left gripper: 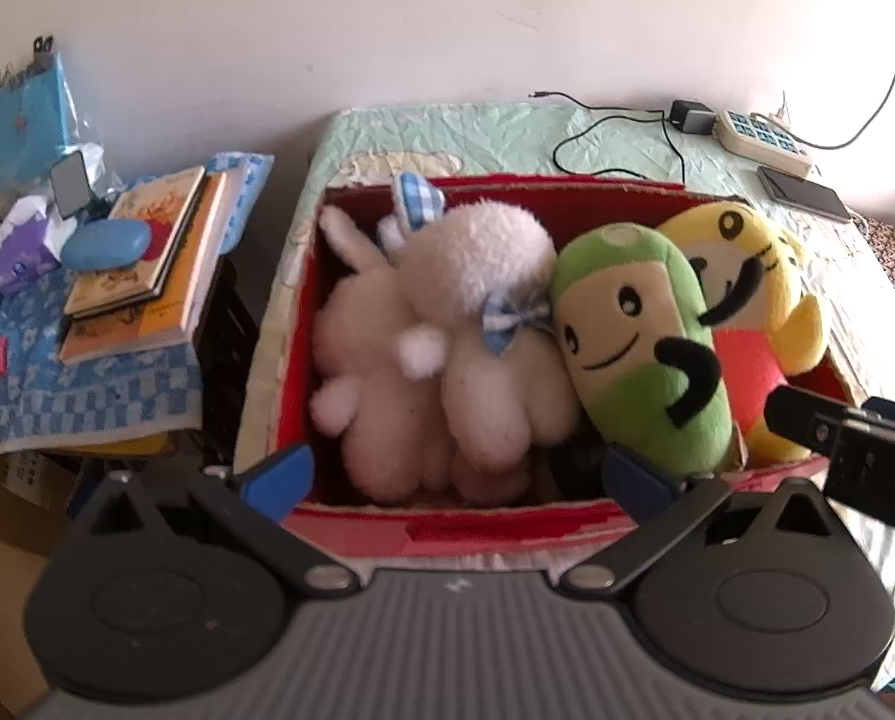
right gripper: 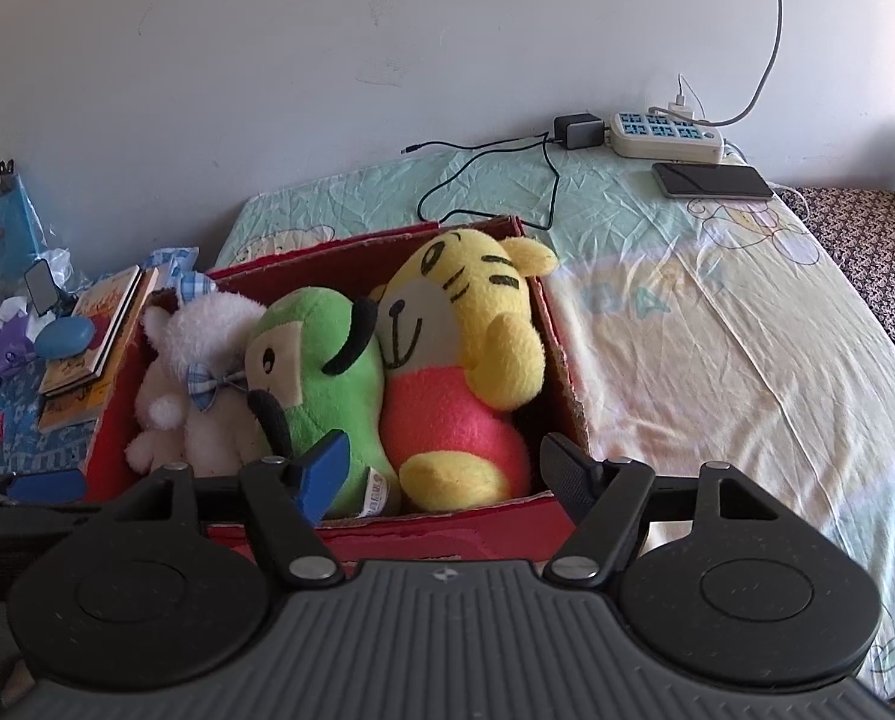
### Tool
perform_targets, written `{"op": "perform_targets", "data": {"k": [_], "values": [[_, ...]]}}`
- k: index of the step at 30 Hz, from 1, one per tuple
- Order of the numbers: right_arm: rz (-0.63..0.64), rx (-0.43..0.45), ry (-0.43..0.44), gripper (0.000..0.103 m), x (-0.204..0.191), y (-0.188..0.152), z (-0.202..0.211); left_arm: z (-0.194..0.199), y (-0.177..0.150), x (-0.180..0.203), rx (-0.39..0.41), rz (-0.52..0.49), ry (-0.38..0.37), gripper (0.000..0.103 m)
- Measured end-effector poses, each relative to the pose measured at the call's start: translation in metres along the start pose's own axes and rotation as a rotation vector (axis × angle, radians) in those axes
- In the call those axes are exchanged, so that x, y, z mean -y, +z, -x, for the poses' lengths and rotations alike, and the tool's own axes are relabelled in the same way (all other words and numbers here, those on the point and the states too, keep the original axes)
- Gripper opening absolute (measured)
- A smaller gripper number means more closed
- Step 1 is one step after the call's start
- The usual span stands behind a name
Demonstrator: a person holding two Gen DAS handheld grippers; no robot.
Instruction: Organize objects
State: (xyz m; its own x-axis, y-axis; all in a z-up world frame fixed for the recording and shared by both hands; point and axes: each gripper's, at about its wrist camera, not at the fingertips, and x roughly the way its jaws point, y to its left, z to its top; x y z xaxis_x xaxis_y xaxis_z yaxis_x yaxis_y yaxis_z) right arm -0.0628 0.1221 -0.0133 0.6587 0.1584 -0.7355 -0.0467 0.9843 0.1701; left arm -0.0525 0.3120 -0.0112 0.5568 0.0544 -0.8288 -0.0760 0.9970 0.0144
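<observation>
Red cardboard forms the open box [right gripper: 558, 387] that sits on a pale, cartoon-printed bed sheet [right gripper: 717, 324], and every place below is told from that box. Inside it lie 3 plush toys, side by side and pressed against each other: a white fluffy toy [left gripper: 423, 336] with a blue checked bow fills the left part, a green toy [left gripper: 633, 336] with a smiling face lies in the middle, and a yellow tiger toy [right gripper: 465, 354] with a pink belly leans against the right wall.

At the near edge of the box, the left gripper [left gripper: 459, 471] hangs with its blue-padded jaws spread wide; the pads sit over the near wall, with nothing pinched between them. The right gripper [right gripper: 447, 474] is also at the near edge, over the right half, with its jaws standing wide apart; the yellow tiger toy and the green toy show between them, though the pads do not press on either.

Left of the box, a low stand holds a stack of books [left gripper: 147, 258] with a blue case [left gripper: 107, 244] on top. Behind the box, toward the wall, lie a black cable [right gripper: 507, 174], a power strip [right gripper: 666, 135] and a dark phone [right gripper: 711, 180], all on the sheet.
</observation>
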Motion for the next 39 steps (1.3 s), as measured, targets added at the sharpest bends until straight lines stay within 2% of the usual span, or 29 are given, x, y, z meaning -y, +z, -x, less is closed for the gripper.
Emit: {"op": "perform_targets", "data": {"k": [14, 39], "values": [[-0.011, -0.006, 0.024, 0.064, 0.002, -0.005, -0.004, -0.012, -0.002, 0.000, -0.014, 0.001, 0.021, 0.103], [-0.016, -0.039, 0.040, 0.058, 0.001, -0.005, -0.017, -0.027, -0.006, -0.002, -0.034, 0.008, 0.018, 0.103]]}}
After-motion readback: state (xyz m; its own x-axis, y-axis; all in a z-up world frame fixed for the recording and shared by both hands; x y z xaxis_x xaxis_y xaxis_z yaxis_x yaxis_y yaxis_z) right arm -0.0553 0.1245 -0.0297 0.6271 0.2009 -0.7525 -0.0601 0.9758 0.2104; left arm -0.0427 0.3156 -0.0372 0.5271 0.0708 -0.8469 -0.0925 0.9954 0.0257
